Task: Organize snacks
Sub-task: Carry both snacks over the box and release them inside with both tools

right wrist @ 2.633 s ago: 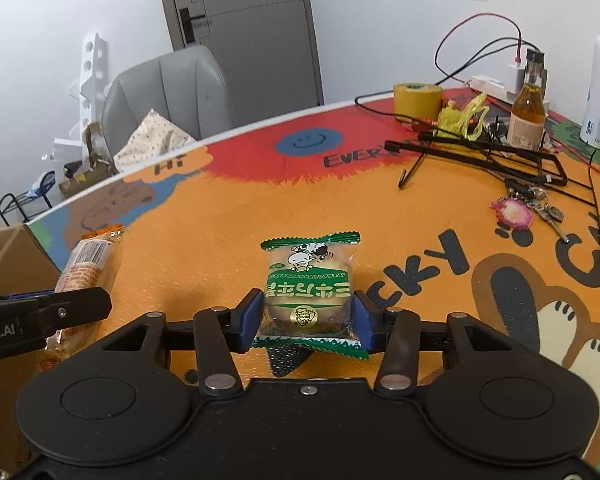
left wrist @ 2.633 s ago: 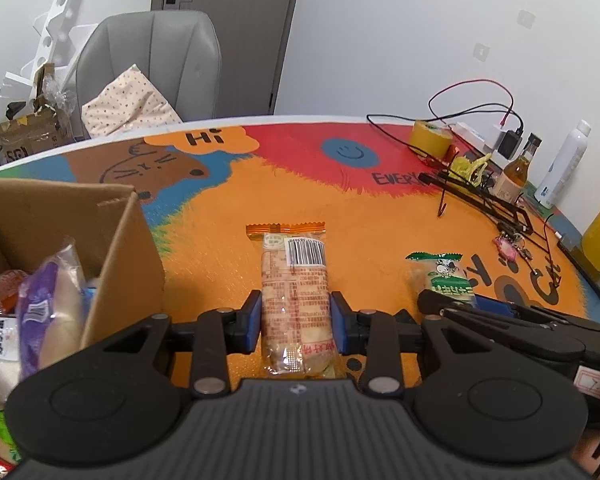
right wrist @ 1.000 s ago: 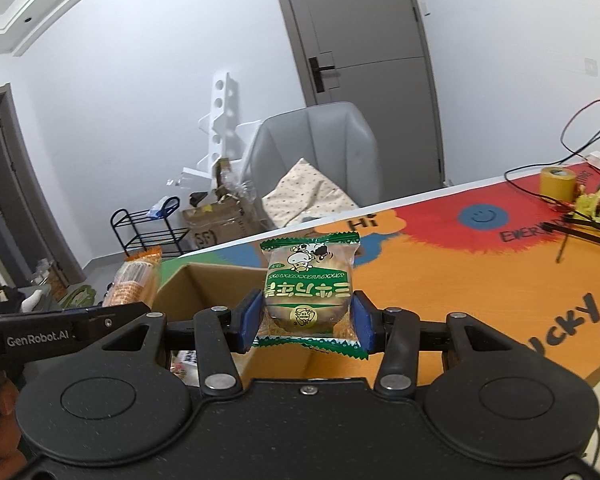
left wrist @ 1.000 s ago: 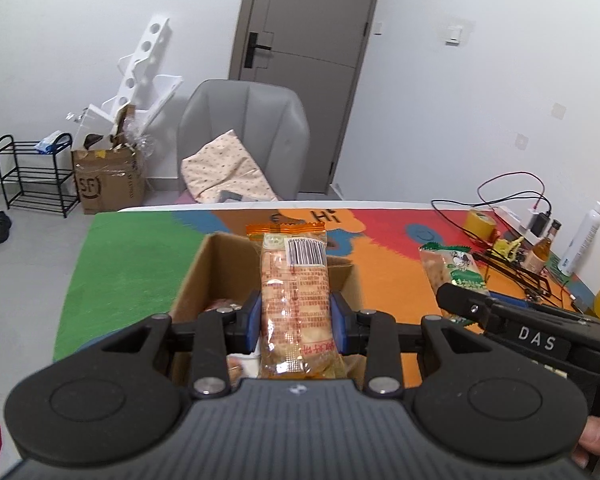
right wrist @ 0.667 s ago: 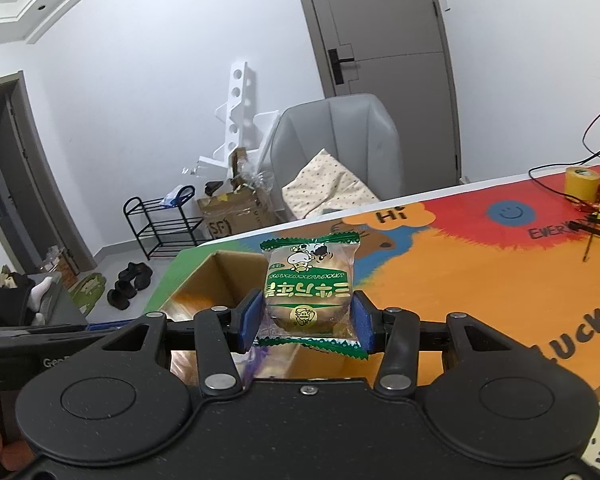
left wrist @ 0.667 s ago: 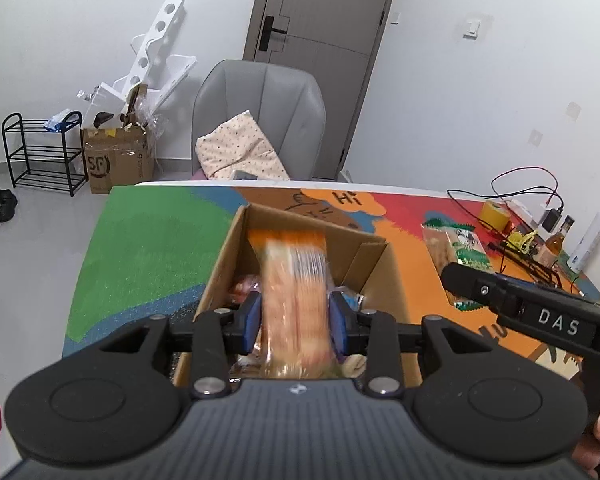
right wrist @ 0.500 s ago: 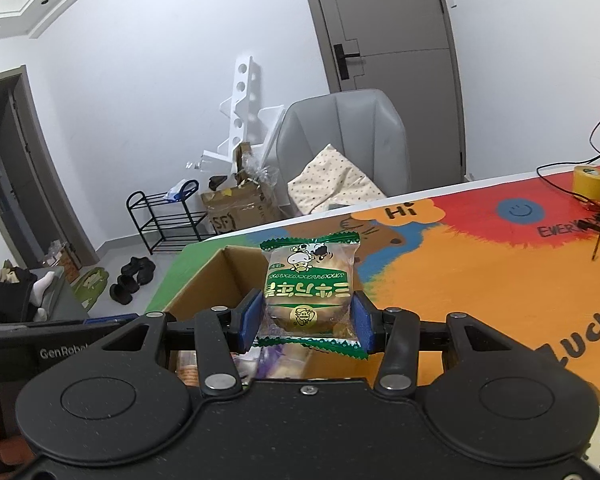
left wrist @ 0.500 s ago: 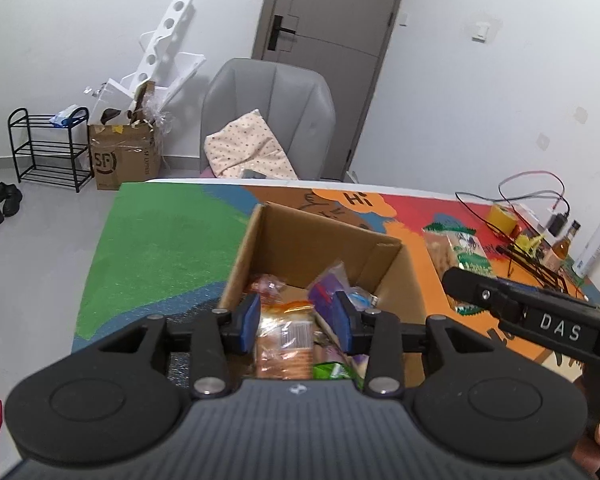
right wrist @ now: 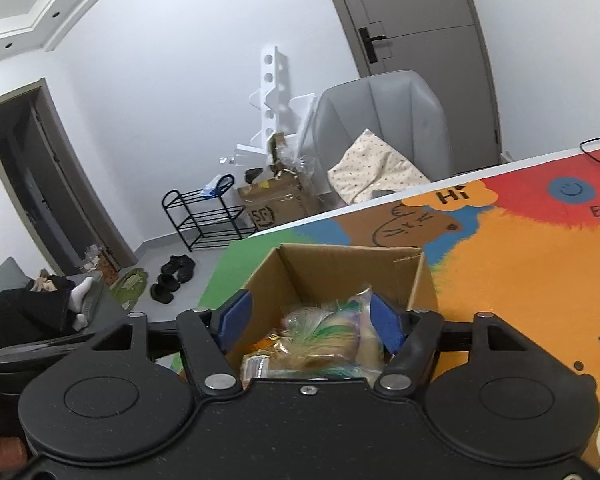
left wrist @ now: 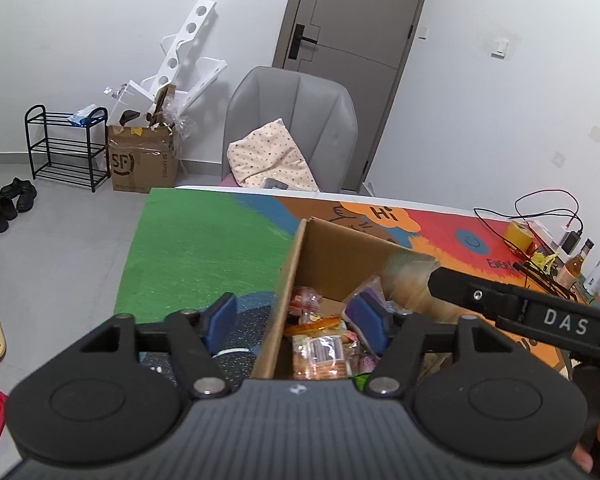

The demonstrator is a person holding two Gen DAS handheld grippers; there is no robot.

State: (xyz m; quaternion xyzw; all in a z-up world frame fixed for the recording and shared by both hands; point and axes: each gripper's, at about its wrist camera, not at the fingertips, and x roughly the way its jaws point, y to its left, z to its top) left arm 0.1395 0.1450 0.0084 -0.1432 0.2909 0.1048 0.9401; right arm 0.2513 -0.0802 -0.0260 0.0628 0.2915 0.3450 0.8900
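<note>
1. Snacks in crinkly plastic wrappers (left wrist: 320,344) sit piled inside the open brown cardboard box (left wrist: 340,248) on the colourful printed desk (left wrist: 204,248); in the left wrist view the box fills the lower centre of the frame.
2. My left gripper (left wrist: 296,322) hangs over the near left wall of the box; its jaws are opening with nothing between them, and an orange-wrapped packet lies right below.
3. My right gripper (right wrist: 312,320) is over the box too; its jaws are opening, and a blurred green-and-white packet (right wrist: 320,336) shows between them, not touched by either pad, seemingly dropping onto the pile.
4. I judge both packets delivered, so this round is nearly done. No loose snacks show on the visible desk; whether any remain elsewhere I cannot tell.
5. Writing: "DAS" on the right gripper's black arm at the right edge of the left view; "Hi" (right wrist: 454,196) in an orange bubble and part of "EVER…" on the desk; "SF" on the taped cardboard carton (left wrist: 142,162) on the floor at upper left. Wrapper print is too blurred to read.
</note>
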